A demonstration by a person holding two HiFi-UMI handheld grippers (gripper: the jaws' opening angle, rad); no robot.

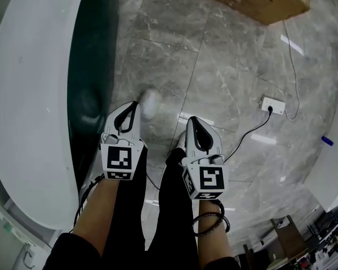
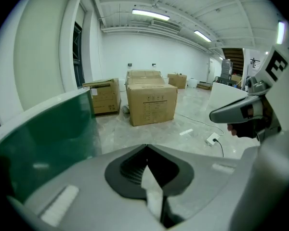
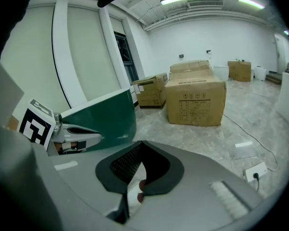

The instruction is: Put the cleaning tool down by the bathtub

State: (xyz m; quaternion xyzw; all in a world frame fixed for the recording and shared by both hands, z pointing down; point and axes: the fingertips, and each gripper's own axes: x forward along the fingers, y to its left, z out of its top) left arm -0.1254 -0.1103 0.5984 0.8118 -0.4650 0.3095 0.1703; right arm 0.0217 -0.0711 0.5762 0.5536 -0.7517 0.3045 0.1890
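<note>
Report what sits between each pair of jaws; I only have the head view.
Observer: In the left gripper view the left gripper has its tips together. A pale sliver shows in the gap behind them, and I can't tell what it is.
Operator: Now the right one.
Observer: The right gripper view shows the right gripper tip to tip too, with another sliver behind, equally unclear.
Operator: Say what's ahead on the floor.
Observer: A cardboard box stands upright past the bathtub, with more boxes farther back.
</note>
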